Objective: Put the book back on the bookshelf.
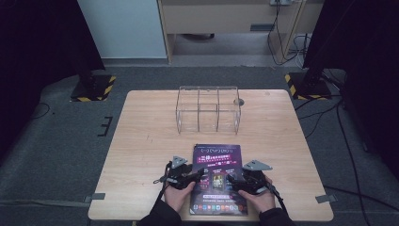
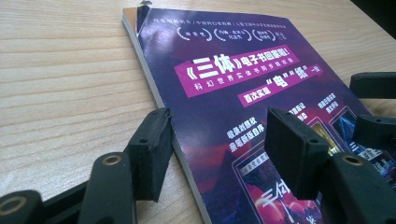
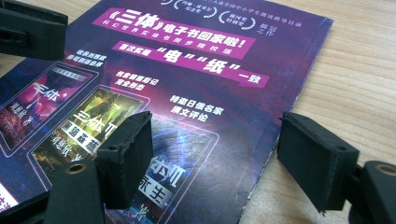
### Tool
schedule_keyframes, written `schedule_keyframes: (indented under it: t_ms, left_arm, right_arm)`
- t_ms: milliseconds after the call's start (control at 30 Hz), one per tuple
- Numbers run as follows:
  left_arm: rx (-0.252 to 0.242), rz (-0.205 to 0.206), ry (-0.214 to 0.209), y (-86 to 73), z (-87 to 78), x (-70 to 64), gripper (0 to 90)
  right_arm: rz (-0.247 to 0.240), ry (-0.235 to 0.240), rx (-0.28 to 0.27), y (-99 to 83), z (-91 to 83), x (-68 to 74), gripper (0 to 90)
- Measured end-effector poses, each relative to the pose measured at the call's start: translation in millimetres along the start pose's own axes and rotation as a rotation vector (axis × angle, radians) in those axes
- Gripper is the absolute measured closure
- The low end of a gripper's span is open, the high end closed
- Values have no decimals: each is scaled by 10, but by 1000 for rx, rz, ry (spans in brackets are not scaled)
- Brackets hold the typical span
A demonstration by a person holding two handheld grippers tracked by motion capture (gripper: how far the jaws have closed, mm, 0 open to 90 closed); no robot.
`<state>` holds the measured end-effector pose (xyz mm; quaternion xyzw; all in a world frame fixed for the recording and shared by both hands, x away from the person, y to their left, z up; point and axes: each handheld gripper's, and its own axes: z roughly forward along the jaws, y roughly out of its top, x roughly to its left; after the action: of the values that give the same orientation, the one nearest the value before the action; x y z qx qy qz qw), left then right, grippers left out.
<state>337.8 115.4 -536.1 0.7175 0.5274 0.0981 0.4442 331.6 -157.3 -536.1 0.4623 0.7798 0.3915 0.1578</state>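
You have the wooden table (image 1: 141,141) in front of you, and the clear acrylic organizer (image 1: 208,109) stands toward its far side, well apart from your work. Take the purple magazine (image 1: 219,176) as your landmark: it lies flat at the table's near edge, on your side of the organizer.

The step looks like getting a grip on the magazine's two long edges. Come in low, keep each gripper level with the tabletop, and slide one jaw under the cover edge before closing, so you pinch the whole stack rather than only the top sheet.

Your left gripper (image 2: 217,149) has its jaws apart, straddling the magazine's left edge: one jaw on bare wood just beside the spine, the other over the cover. Your right gripper (image 3: 229,158) is likewise spread, one jaw over the cover, the other on wood beyond the right edge.
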Motion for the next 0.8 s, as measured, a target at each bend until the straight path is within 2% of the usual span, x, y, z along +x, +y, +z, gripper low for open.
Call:
schedule_keyframes:
  t_ms: [267,433,500,533,567,600,667,700,733,800]
  left_arm:
    - [-20,-16,2,-5,-16,-9,427]
    - [-65,-46,-55,21,-90,-9,444]
    - [-85,-36,-84,22,-114,-22,446]
    - [-85,-36,-84,22,-114,-22,446]
    - [-99,-47,-124,20,-124,-28,446]
    - [-99,-47,-124,20,-124,-28,447]
    - [-109,-54,-179,18,-127,-32,450]
    - [-101,-40,-214,13,-107,-58,450]
    - [-101,-40,-214,13,-107,-58,447]
    - [-84,-2,-213,2,-73,-94,435]
  right_arm:
    - [12,2,-4,-5,-2,3,265]
    - [34,21,-13,-9,-8,-24,268]
    - [46,29,-18,-10,-10,-42,269]
    - [46,34,-18,-12,-12,-47,270]
    - [48,37,-20,-12,-14,-56,270]
    - [48,37,-20,-12,-14,-56,270]
    - [64,48,-23,-14,-18,-70,272]
    - [69,54,-24,-16,-21,-81,273]
    - [69,54,-24,-16,-21,-81,273]
    - [67,56,-23,-16,-22,-84,273]
